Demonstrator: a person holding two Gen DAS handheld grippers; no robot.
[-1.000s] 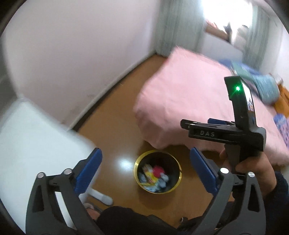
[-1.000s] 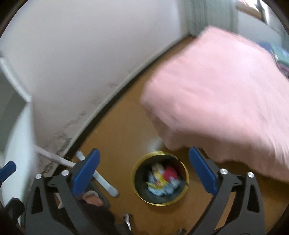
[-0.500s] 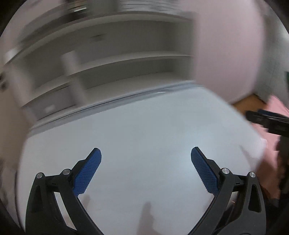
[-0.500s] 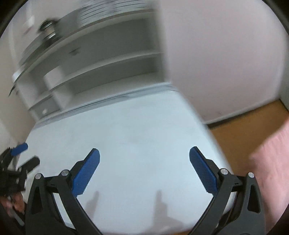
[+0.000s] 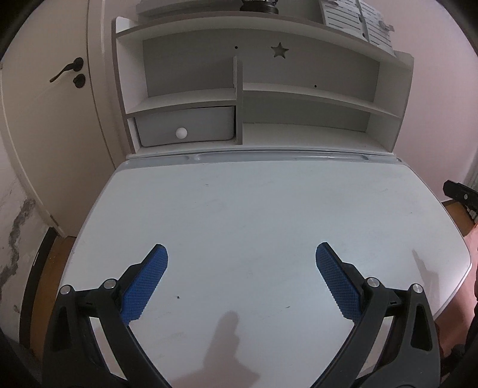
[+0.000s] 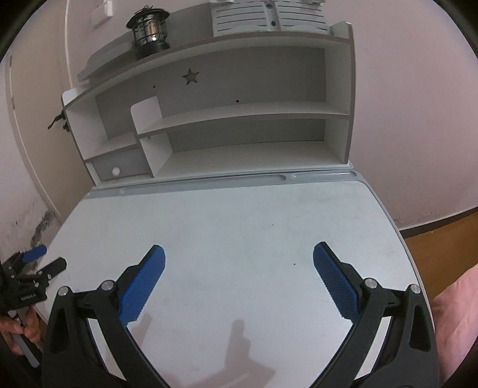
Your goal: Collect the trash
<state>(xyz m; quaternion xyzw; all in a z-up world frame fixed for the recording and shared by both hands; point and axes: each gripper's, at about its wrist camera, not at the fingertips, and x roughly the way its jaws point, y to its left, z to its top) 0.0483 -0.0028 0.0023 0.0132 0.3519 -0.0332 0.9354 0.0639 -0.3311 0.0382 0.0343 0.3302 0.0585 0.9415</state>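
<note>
Blue-padded fingers of the left gripper point(image 5: 241, 277) stand spread wide with nothing between them, hanging above the near half of a white desk top point(image 5: 257, 215); its shadow falls on the surface between the black finger arms. Likewise the right gripper point(image 6: 238, 276) is splayed fully apart and holds nothing, poised over the same desk top point(image 6: 239, 221), its own shadow lying near and a little left of centre; the other gripper shows at the far left edge of this view, off the desk's left side.

Farther out, a grey grooved strip point(image 5: 269, 156) runs along the far edge of the desk; behind it rises a white shelf unit point(image 5: 298, 98) with a star-shaped cutout point(image 5: 279, 50) in its back panel; a small drawer with a round white knob point(image 5: 181, 132) sits in the lower left compartment. On the unit's top stand a dark lantern point(image 6: 148, 29) to the left and a slatted white item point(image 6: 263, 15) to the right. Left of the unit is a door with a dark lever handle point(image 5: 66, 69); wooden floor point(image 6: 442, 238) shows to the right.

No trash and no bin appear in either view, so where the task's thing lies cannot be told.
</note>
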